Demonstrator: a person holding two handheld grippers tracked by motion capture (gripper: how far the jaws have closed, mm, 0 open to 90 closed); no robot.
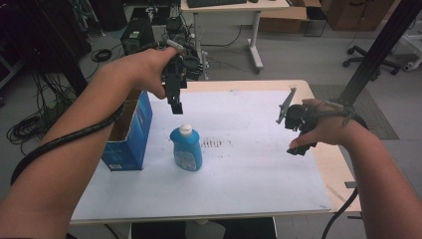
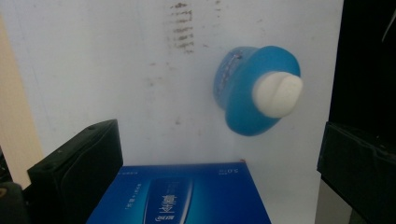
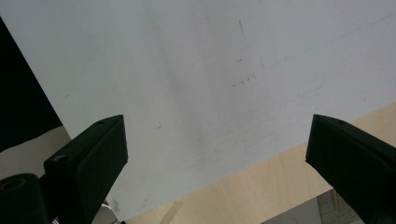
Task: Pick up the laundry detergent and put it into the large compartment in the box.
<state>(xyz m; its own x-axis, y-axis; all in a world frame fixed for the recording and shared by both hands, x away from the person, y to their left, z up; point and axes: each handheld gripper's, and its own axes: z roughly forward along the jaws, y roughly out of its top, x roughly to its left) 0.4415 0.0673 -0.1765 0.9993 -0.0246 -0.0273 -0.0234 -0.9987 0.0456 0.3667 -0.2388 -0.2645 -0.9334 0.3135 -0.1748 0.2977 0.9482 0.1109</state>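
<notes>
Left gripper (image 1: 175,102) above blue bottle (image 1: 187,148)

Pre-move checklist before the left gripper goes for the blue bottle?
1. Left gripper jaws open: ok.
2. Left gripper above the blue plastic bottle with white cap, not touching: ok.
3. Bottle upright on the white table sheet: ok.
4. Bottle apart from the blue cardboard box: ok.
5. Right gripper open, holding nothing, away from the bottle: ok.
6. Cap shut tight: cannot tell.

bottle (image 1: 186,148) blue, white cap | box (image 1: 130,132) blue | table (image 1: 259,164) white
</notes>
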